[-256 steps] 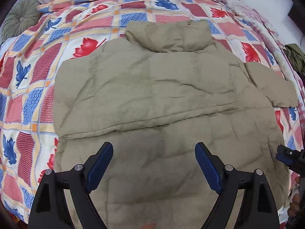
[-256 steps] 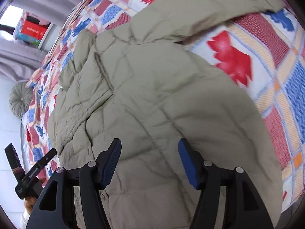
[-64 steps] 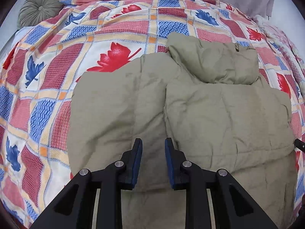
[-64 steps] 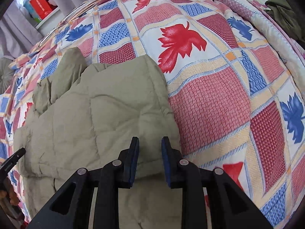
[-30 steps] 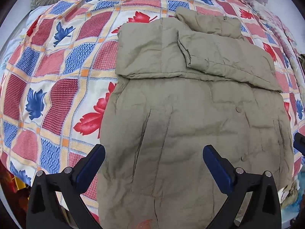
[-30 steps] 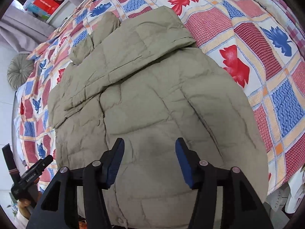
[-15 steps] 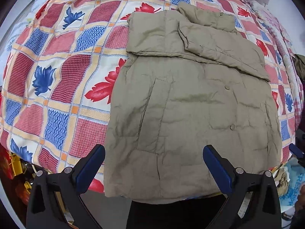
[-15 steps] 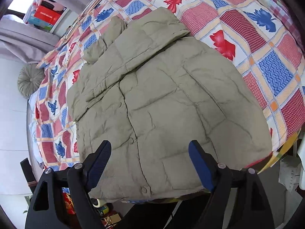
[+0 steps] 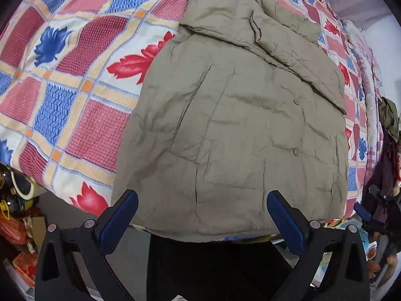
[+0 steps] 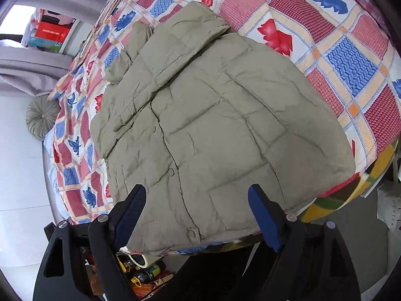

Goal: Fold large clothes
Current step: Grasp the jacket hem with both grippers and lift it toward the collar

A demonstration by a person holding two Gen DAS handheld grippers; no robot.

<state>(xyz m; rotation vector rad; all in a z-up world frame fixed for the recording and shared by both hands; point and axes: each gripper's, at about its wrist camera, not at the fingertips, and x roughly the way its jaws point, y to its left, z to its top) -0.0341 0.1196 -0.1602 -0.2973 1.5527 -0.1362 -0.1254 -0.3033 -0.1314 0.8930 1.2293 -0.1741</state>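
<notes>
Sleeves folded across puffer jacket [image 9: 240, 130]; hem at bed [image 9: 75, 80] near edge. Left claw [image 9: 203, 222], right claw [image 10: 196, 215] spread wide, empty. Hem to be gripped next, likely.

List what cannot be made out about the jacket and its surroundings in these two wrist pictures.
- Jacket sleeve ends: left wrist view, tucked under their own folds.
- Jacket's underside: both views, it lies on the bedspread.
- Lettering on the red box: right wrist view, too small.
- Clutter under the bed: right wrist view, partly behind the right gripper.
</notes>
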